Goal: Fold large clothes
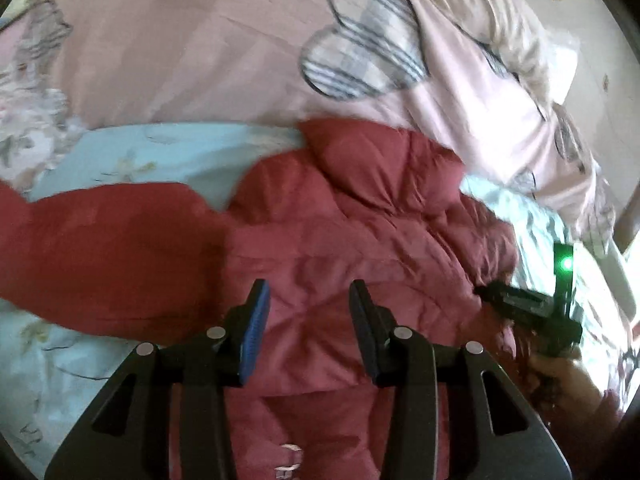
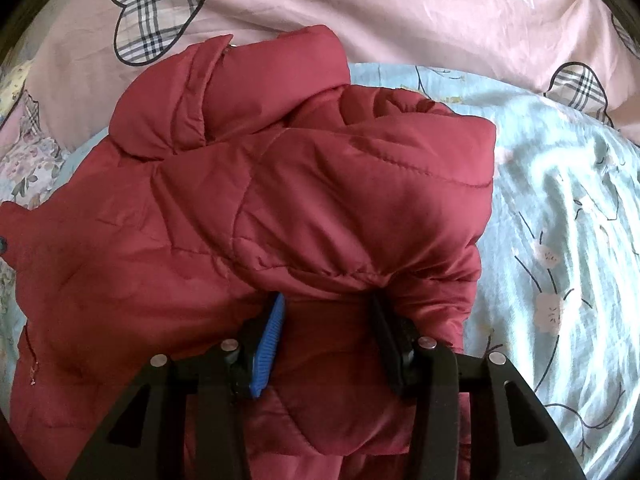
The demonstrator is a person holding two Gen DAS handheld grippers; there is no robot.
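Your right tool (image 2: 326, 312) had its jaws spread around a puffy fold of the red quilted jacket (image 2: 248, 208), not clamped. Your left tool (image 1: 308, 300) hovered released over the jacket at lower centre. The jacket lay on the blue floral bedsheet (image 2: 560, 240), below the pink duvet (image 2: 380, 8).

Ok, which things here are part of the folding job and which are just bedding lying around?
Job:
red puffer jacket
left gripper, open above it
right gripper, fingers apart around a fold of it

Lying about:
pink quilt with plaid hearts
light blue floral sheet
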